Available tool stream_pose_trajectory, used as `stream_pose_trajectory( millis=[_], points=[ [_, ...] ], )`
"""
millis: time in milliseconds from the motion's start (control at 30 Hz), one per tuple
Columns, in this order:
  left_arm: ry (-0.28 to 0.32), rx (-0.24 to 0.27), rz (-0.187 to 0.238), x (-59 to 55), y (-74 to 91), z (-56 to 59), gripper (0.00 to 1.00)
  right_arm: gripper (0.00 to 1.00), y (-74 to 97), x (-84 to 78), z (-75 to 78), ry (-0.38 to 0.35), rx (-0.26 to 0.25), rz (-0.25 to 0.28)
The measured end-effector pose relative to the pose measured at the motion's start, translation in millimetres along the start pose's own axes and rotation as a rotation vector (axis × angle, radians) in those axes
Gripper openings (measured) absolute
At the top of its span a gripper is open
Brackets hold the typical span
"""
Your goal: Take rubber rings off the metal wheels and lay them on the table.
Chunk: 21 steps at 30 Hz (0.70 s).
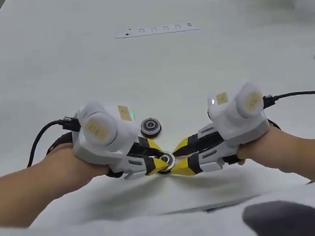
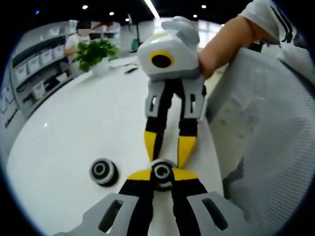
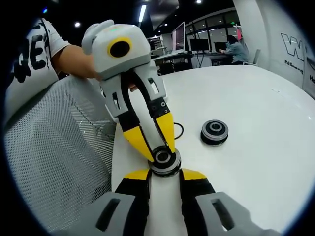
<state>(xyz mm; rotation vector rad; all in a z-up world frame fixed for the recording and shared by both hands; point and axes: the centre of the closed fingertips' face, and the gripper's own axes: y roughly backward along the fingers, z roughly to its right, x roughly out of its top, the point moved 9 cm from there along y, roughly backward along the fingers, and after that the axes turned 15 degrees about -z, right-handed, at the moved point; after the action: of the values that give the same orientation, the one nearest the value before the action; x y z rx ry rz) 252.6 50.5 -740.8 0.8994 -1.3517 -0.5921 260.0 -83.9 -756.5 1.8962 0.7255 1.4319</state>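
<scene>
Step in hand: pulling the ring from the first wheel. Left tongs [image 1: 158, 164] come in from the lower left of the head view and right tongs [image 1: 178, 163] from the lower right. Both are shut on one metal wheel [image 1: 166, 161], low over the bench [image 1: 61, 60] at lower centre. In the right gripper view the wheel sits between the right jaws, with the left tongs [image 3: 158, 143] pinching it from above. Its rubber ring [image 3: 173, 157] looks to be seated; which pair has rubber and which has metal I cannot tell. A spare wheel [image 1: 150, 126] lies just beyond, ring apparently on. Judgement: early in the task, no loose ring seen. Next move calls for one pair to hold firm while the other peels the ring over the rim, then lays it on the bench.
</scene>
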Motion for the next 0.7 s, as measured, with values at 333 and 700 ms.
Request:
stream_pose_trajectory(
  millis=[333, 700],
  points=[
    [0.01, 0.015, 0.002, 1.4, 0.5, 2.8, 0.14, 0.25, -3.1, 3.7, 0.2, 0.019, -0.013, 0.015],
    [0.007, 0.037, 0.003, 2.3, 3.0, 8.5, 0.14, 0.22, -2.6, 0.2, 1.6, 0.058, -0.029, -0.008]
  ],
)
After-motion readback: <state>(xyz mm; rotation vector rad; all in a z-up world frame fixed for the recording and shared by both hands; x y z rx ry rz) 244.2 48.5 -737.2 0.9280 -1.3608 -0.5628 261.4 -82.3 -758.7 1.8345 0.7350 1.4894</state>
